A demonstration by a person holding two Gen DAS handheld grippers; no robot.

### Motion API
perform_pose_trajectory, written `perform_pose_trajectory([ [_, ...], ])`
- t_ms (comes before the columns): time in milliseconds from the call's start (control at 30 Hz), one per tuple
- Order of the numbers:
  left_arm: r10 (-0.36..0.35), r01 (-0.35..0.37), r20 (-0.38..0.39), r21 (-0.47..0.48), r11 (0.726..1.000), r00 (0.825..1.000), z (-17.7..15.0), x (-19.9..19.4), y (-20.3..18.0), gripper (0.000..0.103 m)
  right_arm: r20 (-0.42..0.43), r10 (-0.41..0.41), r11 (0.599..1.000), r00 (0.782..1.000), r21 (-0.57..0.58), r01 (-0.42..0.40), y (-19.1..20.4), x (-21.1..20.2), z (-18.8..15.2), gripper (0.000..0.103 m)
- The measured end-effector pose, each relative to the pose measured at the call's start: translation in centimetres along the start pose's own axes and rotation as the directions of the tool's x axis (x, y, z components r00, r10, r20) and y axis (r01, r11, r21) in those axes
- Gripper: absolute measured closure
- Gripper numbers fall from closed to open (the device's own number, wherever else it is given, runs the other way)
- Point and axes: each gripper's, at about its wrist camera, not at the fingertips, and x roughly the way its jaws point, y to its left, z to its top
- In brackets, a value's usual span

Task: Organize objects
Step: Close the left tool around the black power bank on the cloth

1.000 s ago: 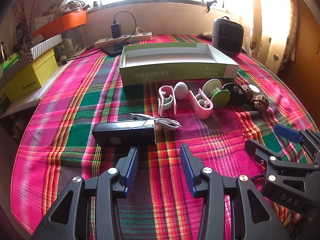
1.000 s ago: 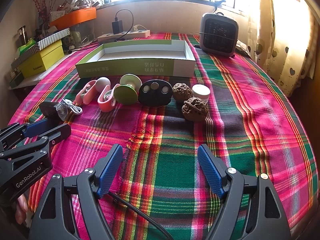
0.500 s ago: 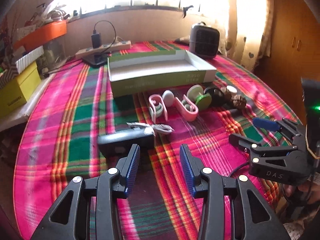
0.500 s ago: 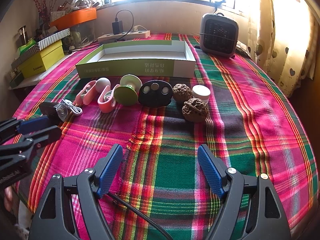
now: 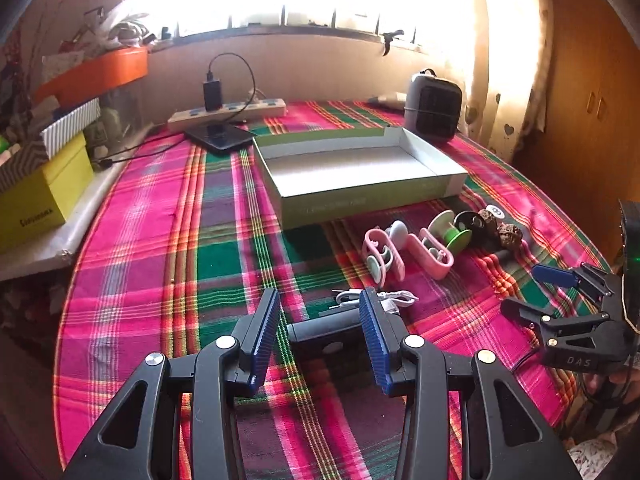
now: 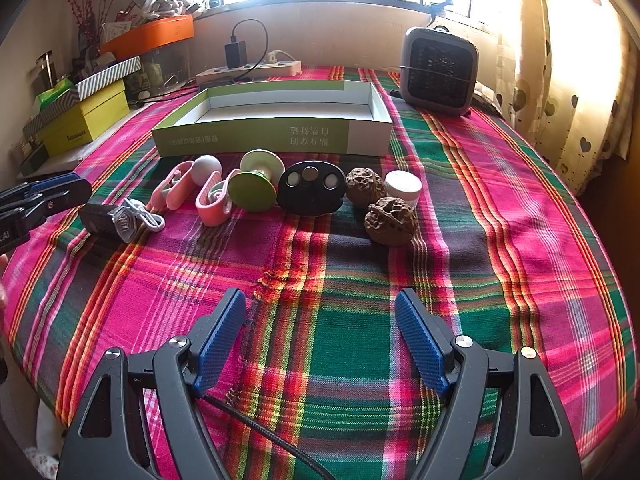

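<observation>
The plaid-covered desk (image 6: 500, 208) carries an open green box (image 6: 276, 136) at the back. In front of it runs a row of small things – pink holders (image 6: 210, 200), green spool (image 6: 253, 191), two walnuts (image 6: 390, 220). Only the left view shows the left gripper (image 5: 318, 322), fingers apart, flanking the black device (image 5: 320, 332) without touching. The right gripper (image 6: 320, 336) hangs spread wide – nothing held.

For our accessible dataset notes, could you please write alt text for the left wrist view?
The open left gripper straddles a black rectangular device with a white cable on a plaid tablecloth. Beyond lie pink clips, a green spool, walnuts and an open green box; the right gripper is at right.
</observation>
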Motion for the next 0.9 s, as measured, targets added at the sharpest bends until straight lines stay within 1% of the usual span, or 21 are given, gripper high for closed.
perform_pose_trajectory([
  [267, -0.090, 0.089, -0.028, -0.018, 0.996, 0.996, -0.4, 0.8, 0.4, 0.064, 0.001, 0.000, 1.000, 1.000, 0.000, 0.000, 0.0, 0.0, 0.1, 0.026],
  [367, -0.160, 0.159, -0.045, -0.029, 0.987, 0.986, -0.6, 0.7, 0.2, 0.064, 0.001, 0.000, 1.000, 1.000, 0.000, 0.000, 0.1, 0.0, 0.1, 0.026],
  [433, -0.182, 0.180, -0.056, -0.041, 0.983, 0.982, -0.7, 0.7, 0.1, 0.064, 0.002, 0.000, 1.000, 1.000, 0.000, 0.000, 0.1, 0.0, 0.1, 0.026],
  [567, -0.192, 0.189, -0.069, -0.053, 0.981, 0.979, -0.9, 0.7, -0.3, 0.064, 0.001, 0.001, 1.000, 1.000, 0.000, -0.001, 0.0, 0.0, 0.1, 0.026],
  [700, -0.216, 0.211, -0.091, -0.061, 0.976, 0.972, -1.3, 0.8, -0.9, 0.064, 0.002, 0.001, 1.000, 1.000, -0.001, -0.001, 0.1, 0.0, 0.1, 0.026],
  [900, -0.233, 0.229, -0.119, -0.041, 0.972, 0.965, -1.8, 0.9, -1.9, 0.064, 0.004, 0.003, 1.000, 1.000, -0.002, -0.003, 0.1, 0.0, 0.1, 0.026],
])
